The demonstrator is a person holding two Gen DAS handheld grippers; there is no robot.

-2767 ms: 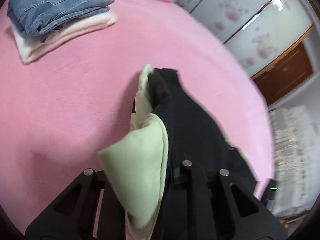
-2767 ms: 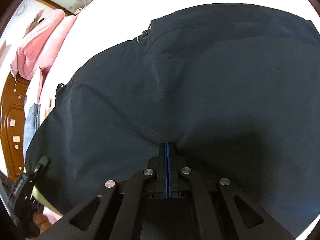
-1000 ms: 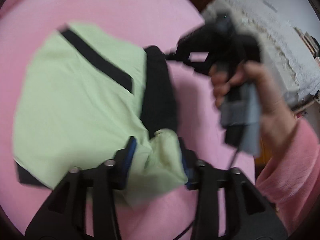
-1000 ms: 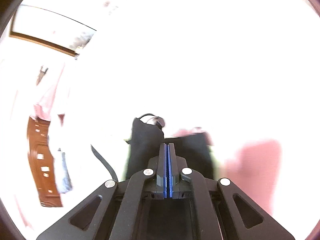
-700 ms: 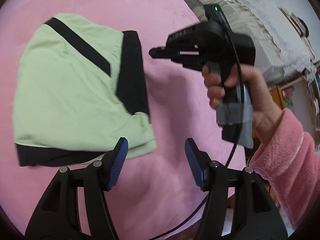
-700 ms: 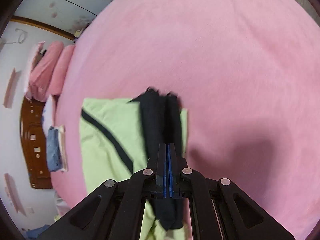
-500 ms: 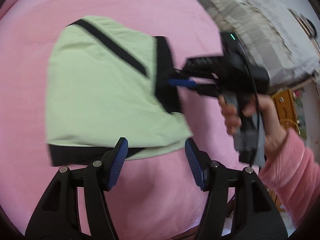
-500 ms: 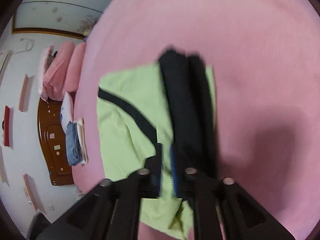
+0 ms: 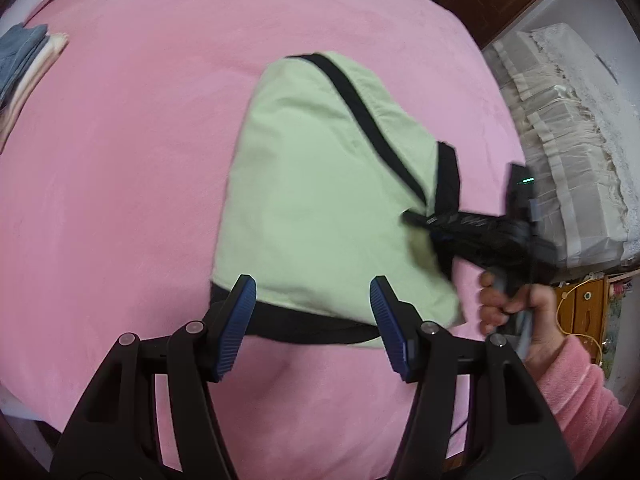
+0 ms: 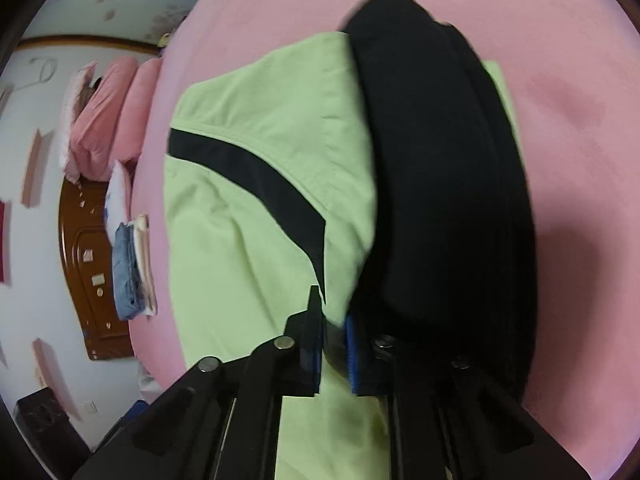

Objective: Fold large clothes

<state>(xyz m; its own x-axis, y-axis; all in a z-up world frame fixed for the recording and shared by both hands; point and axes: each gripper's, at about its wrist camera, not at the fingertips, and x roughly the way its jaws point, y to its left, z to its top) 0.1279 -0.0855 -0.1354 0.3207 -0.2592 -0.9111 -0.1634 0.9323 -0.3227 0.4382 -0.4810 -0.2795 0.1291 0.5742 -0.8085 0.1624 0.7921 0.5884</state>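
Jacket (image 9: 320,216), light green with black trim, lies folded on the pink bed (image 9: 120,160), and the left gripper (image 9: 312,320) hangs just above its near hem with both blue pads spread wide, nothing between them. That left view gives us the whole bundle: black band along the near edge, a black stripe slanting across the top, a black strip down the right side. It also catches the right gripper (image 9: 416,220) coming in blurred from the right, held in a hand (image 9: 516,312) with a pink sleeve. The right view shows what the left cannot: its blue pads (image 10: 352,356) are parted a little, green cloth showing in the gap, and the black fold (image 10: 444,184) bulks up beside them. A second ago those jaws were pressed flat together; now they have opened. And 2.8 seconds back the garment hung off the left gripper, which has since let it go. Long axis runs from the left gripper away toward the far side of the bed. Beyond, far left, folded jeans on a cream stack (image 9: 24,52).
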